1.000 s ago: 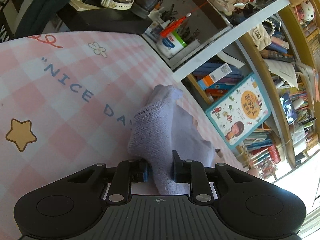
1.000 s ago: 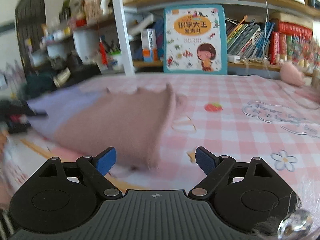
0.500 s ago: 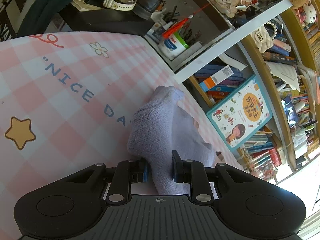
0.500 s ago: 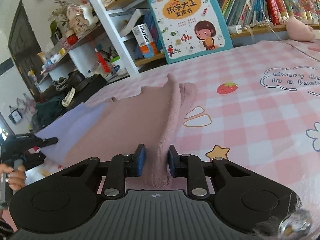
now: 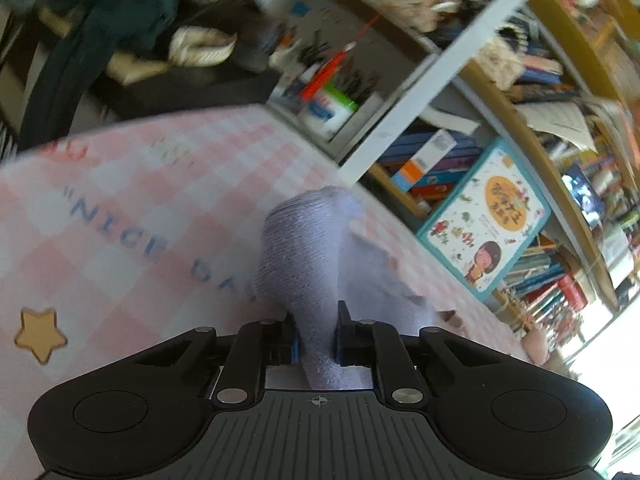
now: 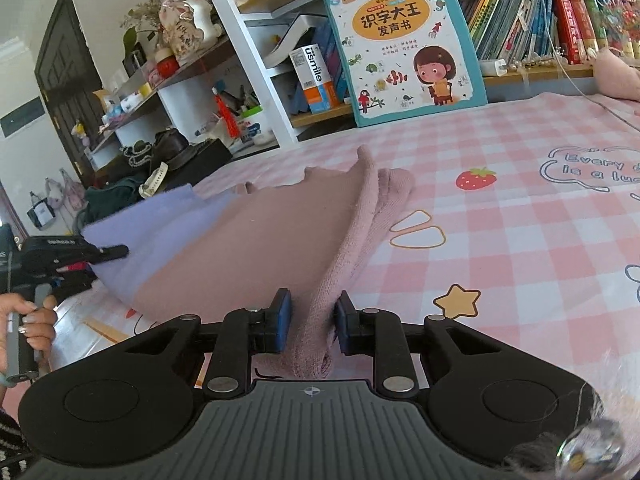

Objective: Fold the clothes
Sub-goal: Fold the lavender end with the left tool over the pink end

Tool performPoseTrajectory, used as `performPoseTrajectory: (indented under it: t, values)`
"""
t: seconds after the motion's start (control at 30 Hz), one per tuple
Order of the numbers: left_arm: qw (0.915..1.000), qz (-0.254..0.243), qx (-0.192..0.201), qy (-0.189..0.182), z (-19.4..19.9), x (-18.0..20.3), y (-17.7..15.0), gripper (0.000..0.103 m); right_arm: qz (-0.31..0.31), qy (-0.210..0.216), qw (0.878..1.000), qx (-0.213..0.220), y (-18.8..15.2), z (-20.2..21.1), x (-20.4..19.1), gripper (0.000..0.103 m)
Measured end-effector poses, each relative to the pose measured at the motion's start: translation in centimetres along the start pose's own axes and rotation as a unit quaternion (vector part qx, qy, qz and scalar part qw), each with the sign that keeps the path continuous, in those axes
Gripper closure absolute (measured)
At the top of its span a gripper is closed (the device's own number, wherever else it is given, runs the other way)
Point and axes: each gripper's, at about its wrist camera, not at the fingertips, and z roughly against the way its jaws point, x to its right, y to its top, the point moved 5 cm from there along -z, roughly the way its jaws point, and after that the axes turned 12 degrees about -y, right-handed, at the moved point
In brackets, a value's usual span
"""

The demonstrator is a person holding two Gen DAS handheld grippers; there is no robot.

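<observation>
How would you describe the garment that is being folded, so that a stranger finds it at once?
Start from the pink checked cloth spread in front of the bookshelf. On it lies one knitted garment, dusty pink with a lilac end, stretched between the right gripper and the left gripper. It is the only soft clothing on the cloth; everything around it is flat printed pictures.

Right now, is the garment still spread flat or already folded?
Partly folded: the garment shows a doubled pink edge beside the right gripper, its lilac part lying single on the tablecloth.
</observation>
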Motion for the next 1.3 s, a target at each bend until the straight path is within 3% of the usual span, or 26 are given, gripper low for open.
performPoseTrajectory:
  t: [0.2, 0.37, 0.47, 0.67, 0.73, 0.8, 0.93, 1.03, 1.17, 1.3]
  values:
    - [0.9942, -0.098, 0.033, -0.030, 1.0, 7.1, 1.4, 0.091, -0.004, 0.002, 1.000, 0.000, 0.1, -0.1, 0.1, 0.082]
    - [0.9758, -0.206, 0.035, -0.064, 0.4, 14.1, 0.0, 0.091, -0.008, 0.005, 1.000, -0.001, 0.2, -0.1, 0.2, 0.082]
    - [0.9548, -0.287, 0.012, -0.075, -0.8, 18.0, -3.0, 0.090, -0.010, 0.007, 1.000, -0.002, 0.2, -0.1, 0.3, 0.082]
    - [0.8816, -0.451, -0.111, -0.082, -4.6, 22.5, -12.9, 0.077, -0.013, 0.008, 1.000, -0.002, 0.3, -0.1, 0.4, 0.081]
    - [0.8674, -0.472, -0.138, -0.075, -5.5, 22.3, -15.1, 0.073, -0.015, 0.009, 1.000, -0.002, 0.3, -0.2, 0.4, 0.081]
    - [0.8654, -0.474, -0.145, -0.075, -5.8, 22.1, -15.8, 0.066, -0.016, 0.010, 1.000, -0.002, 0.2, -0.2, 0.4, 0.081]
    - [0.8669, -0.456, -0.170, -0.110, -5.3, 22.0, -16.1, 0.038, -0.020, 0.012, 1.000, -0.003, 0.2, -0.2, 0.4, 0.081]
    - [0.8664, -0.455, -0.165, -0.123, -4.4, 21.7, -15.7, 0.036, -0.025, 0.011, 1.000, -0.002, 0.2, -0.1, 0.6, 0.076]
    - [0.8819, -0.422, -0.124, -0.169, -2.2, 21.7, -13.3, 0.035, -0.039, 0.001, 0.999, 0.011, 0.3, 0.4, 1.0, 0.053]
    - [0.8953, -0.401, -0.072, -0.181, 0.0, 21.1, -9.5, 0.023, -0.071, 0.001, 0.997, 0.012, 0.5, 1.0, 2.3, 0.046]
